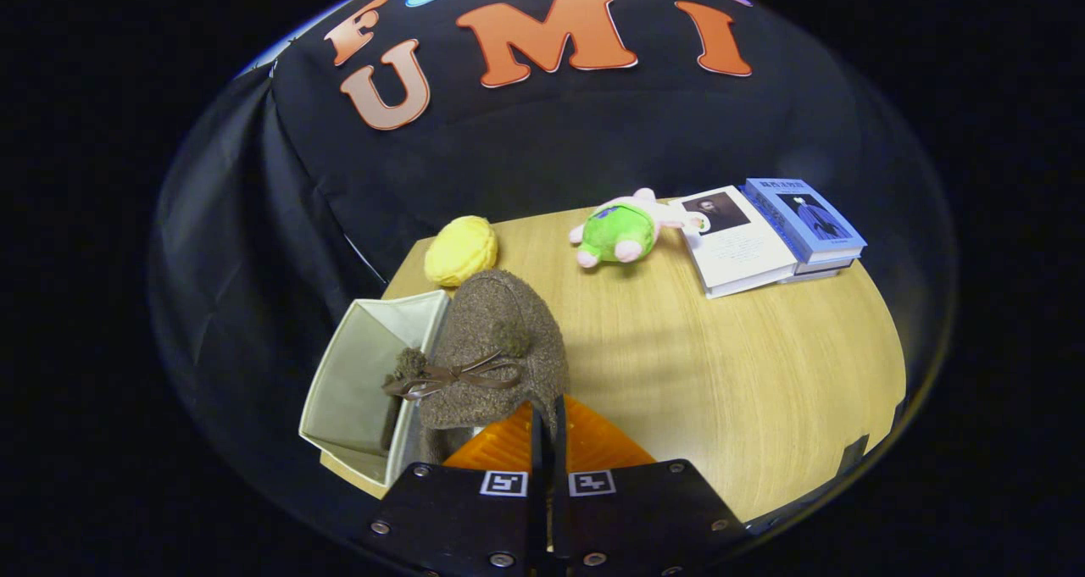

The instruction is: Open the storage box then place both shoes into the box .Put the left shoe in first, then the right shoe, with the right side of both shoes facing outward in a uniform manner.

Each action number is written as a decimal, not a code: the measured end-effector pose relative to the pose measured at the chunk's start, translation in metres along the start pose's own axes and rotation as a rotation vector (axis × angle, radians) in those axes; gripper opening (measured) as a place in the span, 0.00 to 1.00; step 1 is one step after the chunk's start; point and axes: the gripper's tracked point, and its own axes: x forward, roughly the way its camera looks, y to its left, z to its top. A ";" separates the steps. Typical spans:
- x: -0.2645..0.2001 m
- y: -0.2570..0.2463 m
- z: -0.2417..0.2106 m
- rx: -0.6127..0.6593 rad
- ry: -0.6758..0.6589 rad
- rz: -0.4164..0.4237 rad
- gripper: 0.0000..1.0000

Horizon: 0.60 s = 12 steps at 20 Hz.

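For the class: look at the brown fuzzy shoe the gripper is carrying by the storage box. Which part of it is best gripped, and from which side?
The thin rear collar, from behind and above. The gripper jaws are closed on that edge of the brown shoe; the toe points away, beside the open storage box. The bow and pompoms stay clear.

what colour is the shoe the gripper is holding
Brown, fuzzy, with a brown bow; the shoe is pinched by the gripper, seen in the gripper view.

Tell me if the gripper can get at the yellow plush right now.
Probably not: the gripper is shut on the brown shoe, which hangs between it and the yellow plush, beside the open box.
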 end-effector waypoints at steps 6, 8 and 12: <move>0.002 0.086 0.020 -0.051 -0.011 0.057 0.03; 0.008 0.113 0.020 -0.078 -0.020 0.072 0.03; 0.030 0.151 0.004 -0.097 0.039 0.085 0.03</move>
